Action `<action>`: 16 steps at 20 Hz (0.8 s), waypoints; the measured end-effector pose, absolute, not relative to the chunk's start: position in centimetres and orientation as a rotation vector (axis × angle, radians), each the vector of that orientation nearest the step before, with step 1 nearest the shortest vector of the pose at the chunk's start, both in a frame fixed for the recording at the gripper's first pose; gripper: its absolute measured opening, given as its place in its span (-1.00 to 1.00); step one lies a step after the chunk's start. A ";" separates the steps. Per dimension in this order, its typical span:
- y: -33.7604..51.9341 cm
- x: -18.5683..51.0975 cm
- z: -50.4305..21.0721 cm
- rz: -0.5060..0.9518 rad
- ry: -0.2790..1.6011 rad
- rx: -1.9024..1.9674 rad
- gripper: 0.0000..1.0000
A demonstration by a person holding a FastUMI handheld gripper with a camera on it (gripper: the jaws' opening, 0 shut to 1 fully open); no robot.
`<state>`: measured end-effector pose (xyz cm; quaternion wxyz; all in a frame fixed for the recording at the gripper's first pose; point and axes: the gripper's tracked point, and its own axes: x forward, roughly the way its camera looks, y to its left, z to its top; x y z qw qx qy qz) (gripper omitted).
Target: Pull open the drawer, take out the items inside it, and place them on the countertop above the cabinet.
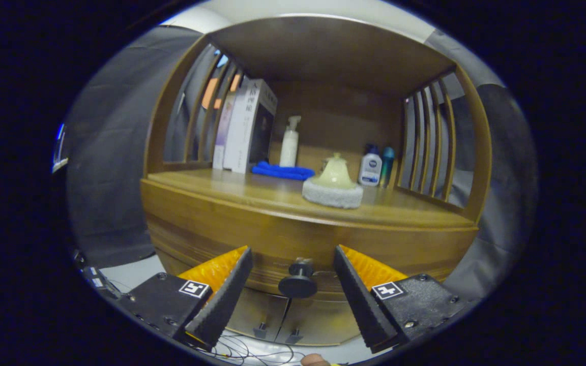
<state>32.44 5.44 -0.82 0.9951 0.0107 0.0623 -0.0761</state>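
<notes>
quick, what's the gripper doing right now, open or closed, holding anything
Gripper: open, holding nothing; the drawer knob sits between its fingers, untouched.

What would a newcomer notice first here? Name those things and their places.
The open gripper frames the dark drawer knob, which sits between its fingers, untouched. Beyond them, on the wooden countertop, stands a pale bell-shaped piece on a grey pad, with a blue cloth behind it near the upright books.
</notes>
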 end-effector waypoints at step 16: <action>0.5 7.2 1.3 -0.068 -0.062 0.059 1.00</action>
